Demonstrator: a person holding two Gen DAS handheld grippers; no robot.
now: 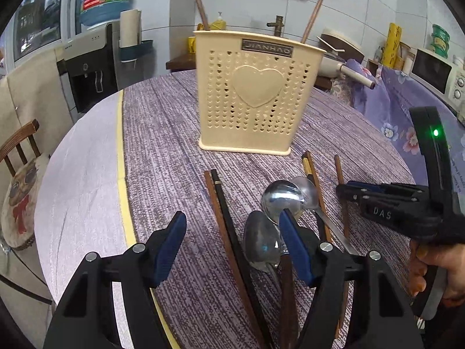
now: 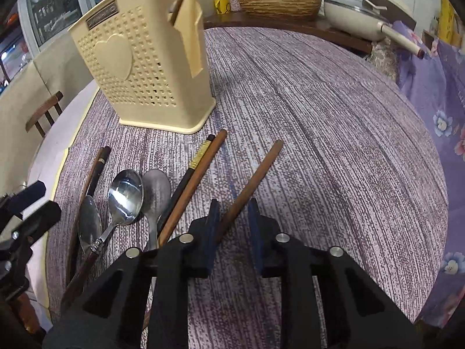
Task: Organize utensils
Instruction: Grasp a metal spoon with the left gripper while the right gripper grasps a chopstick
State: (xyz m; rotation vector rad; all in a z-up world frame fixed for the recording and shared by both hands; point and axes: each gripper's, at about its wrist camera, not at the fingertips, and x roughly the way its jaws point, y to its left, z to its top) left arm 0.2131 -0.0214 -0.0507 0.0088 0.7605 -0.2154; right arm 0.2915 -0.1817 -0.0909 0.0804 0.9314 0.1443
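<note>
The left hand-held gripper [image 1: 232, 232] hovers low over the bench [image 1: 162, 151] with its blue pads well apart, nothing pressed between them; a brown and a black chopstick [image 1: 223, 218] and a dull steel spoon [image 1: 260, 244] lie on the cloth in the gap. The right hand-held gripper [image 2: 234, 218] has its pads drawn close around a single brown chopstick [image 2: 255, 174], which runs up between them and touches the left pad; whether both pads press it cannot be told. Just left of that stick lie a paired black and brown chopstick [image 2: 197, 168], then two more spoons [image 2: 128, 192] with bowls side by side. Farther back, the cream perforated utensil holder [image 1: 255, 96] stands upright on the bench, two chopsticks already leaning inside it.
</note>
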